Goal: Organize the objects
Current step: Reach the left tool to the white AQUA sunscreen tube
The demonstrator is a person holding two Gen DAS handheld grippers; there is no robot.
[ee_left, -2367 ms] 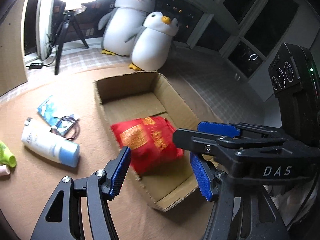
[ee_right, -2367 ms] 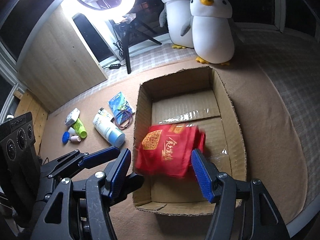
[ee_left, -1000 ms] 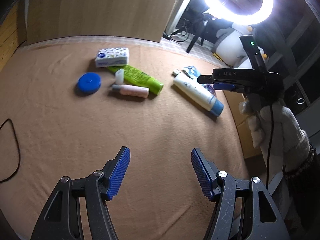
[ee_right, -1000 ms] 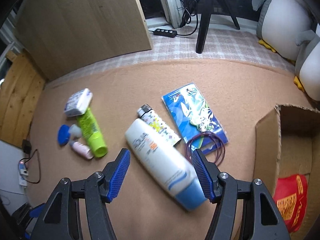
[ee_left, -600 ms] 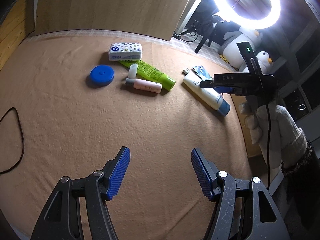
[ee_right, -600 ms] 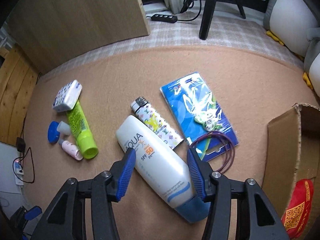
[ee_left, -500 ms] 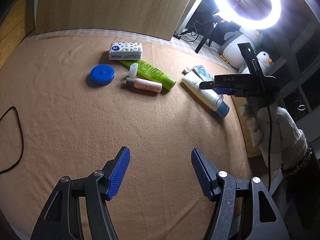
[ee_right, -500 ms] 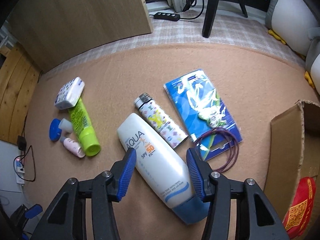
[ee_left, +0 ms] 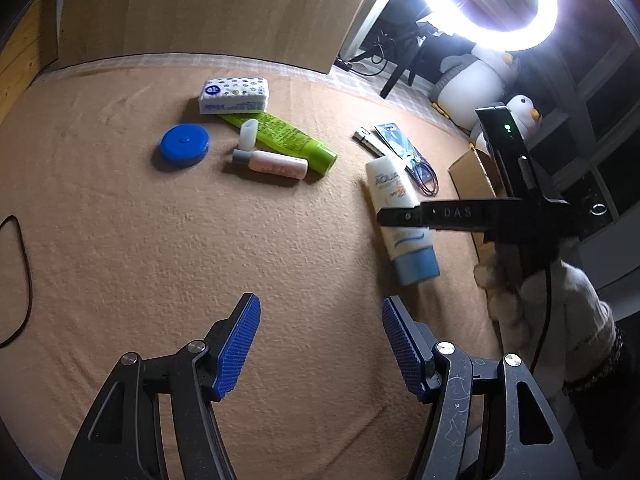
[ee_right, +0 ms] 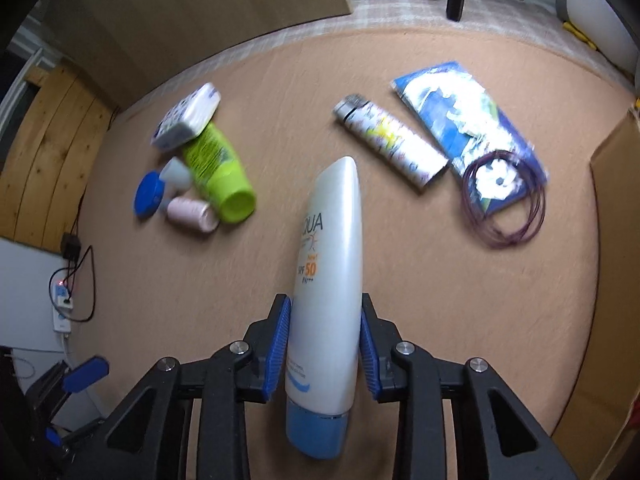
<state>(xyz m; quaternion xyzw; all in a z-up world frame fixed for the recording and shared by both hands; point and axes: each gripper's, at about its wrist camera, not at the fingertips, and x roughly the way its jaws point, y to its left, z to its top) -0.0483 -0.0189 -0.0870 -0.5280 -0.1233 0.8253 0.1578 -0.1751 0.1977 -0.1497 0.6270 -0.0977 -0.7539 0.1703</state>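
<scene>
Sunscreen tube sits clamped between the right gripper pads.

Black tongs with ribbed blue pads, silver screws, "DAS" lettering; white knit glove.

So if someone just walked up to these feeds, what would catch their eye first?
Probably the white sunscreen tube with its blue cap, dead centre in the right wrist view, between the blue pads of the right tool, whose jaws have just been closing. Next, the glaring ring light at the upper right of the left wrist view, above the open, empty left tool.
</scene>
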